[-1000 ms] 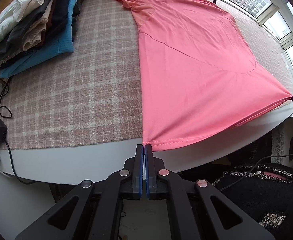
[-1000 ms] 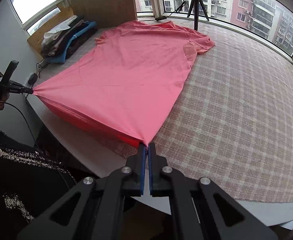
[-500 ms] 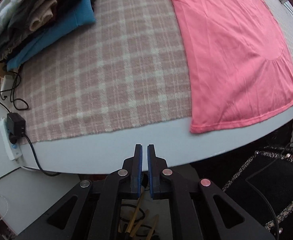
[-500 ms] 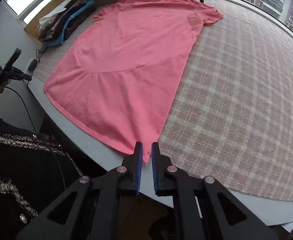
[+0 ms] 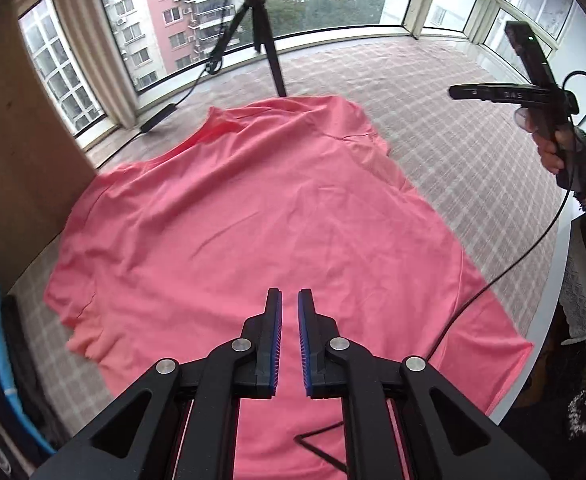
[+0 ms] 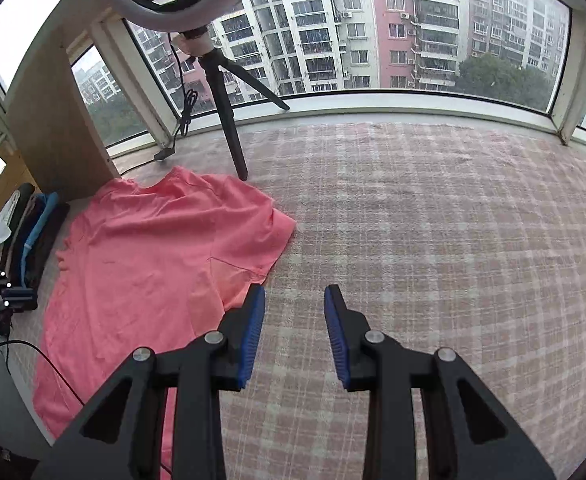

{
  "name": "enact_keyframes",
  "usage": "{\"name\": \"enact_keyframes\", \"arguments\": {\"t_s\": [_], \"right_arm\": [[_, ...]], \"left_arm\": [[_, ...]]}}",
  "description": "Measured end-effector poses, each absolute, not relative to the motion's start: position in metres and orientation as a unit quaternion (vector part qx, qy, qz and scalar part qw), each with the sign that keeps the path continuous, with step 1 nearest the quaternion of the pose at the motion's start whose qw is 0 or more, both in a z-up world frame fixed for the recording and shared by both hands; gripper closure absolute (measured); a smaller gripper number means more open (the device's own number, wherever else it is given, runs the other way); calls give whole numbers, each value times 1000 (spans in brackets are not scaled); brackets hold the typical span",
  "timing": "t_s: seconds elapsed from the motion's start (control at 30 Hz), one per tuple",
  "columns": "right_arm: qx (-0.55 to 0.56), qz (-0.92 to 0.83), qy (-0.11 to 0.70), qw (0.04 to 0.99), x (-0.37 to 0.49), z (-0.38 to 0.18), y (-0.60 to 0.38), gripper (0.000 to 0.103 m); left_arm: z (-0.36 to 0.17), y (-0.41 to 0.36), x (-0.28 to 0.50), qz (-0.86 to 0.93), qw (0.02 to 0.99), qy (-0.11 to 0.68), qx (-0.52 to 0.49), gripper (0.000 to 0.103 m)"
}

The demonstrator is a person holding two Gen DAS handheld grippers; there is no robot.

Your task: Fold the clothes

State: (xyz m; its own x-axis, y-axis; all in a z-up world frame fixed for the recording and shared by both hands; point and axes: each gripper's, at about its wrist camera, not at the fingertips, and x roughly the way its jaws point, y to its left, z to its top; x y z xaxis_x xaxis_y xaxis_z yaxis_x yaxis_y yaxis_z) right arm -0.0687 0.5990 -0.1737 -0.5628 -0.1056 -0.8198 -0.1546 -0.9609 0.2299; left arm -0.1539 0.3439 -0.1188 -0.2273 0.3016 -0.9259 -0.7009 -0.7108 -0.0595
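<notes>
Both tools are now raised over the cloth-covered surface and point toward the windows, whereas half a second ago they were lowered at the near edge beside the shirt's hem; the hem corners gripped a second ago have been let go.

One pink T-shirt (image 5: 261, 220) is seen lying spread flat on the plaid blanket (image 6: 433, 220), neckline toward the windows and hem at the near white edge, with one short sleeve out to each side. No container is seen.

The left tool (image 5: 289, 316) is held above the lower middle of the shirt; its blue-padded fingers (image 5: 275, 332) are parted by a narrow gap and nothing is held between them. Whether the shirt is touched cannot be told. The right tool (image 6: 295, 312) is held over bare blanket just beside the shirt's right sleeve; its jaws are spread wide and nothing is gripped. In the left wrist view the right tool appears at the far right, carried in the person's hand (image 5: 553, 148) well above the blanket, with a black cable (image 5: 505, 272) trailing down from it across the shirt.

One pile of folded clothes (image 6: 25, 240) is seen lying to the left of the shirt, against a wooden panel (image 6: 53, 132). One ring light on a tripod (image 6: 225, 112) is seen standing on the blanket beyond the neckline.
</notes>
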Motion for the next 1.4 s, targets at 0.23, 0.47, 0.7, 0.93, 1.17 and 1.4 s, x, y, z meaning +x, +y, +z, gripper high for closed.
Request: {"name": "enact_keyframes", "arguments": {"t_s": [0.23,0.47,0.7,0.93,1.17,1.4], "right_arm": [[-473,867,154,-40,-141,-233,600,72],[-481,861,131,-101,-165,-257,592,67],[-423,896,91,-102,-155,-215,586,101],[-421,898,115,-48,-155,-197,600,68],[-456,864,200,-74,-116,-245,594,68],[-449,860,222,-99,-95,-258,552,68]], "left_arm": [[-159,409,-216,744,325,210,-544,93],[-195,396,-285,749,283,188,-569,93],[-220,383,-296,746,272,185,-579,92],[-219,385,-290,743,281,201,-574,92],[-190,418,-281,743,308,218,-553,93],[-149,539,-267,721,420,293,-467,75]]}}
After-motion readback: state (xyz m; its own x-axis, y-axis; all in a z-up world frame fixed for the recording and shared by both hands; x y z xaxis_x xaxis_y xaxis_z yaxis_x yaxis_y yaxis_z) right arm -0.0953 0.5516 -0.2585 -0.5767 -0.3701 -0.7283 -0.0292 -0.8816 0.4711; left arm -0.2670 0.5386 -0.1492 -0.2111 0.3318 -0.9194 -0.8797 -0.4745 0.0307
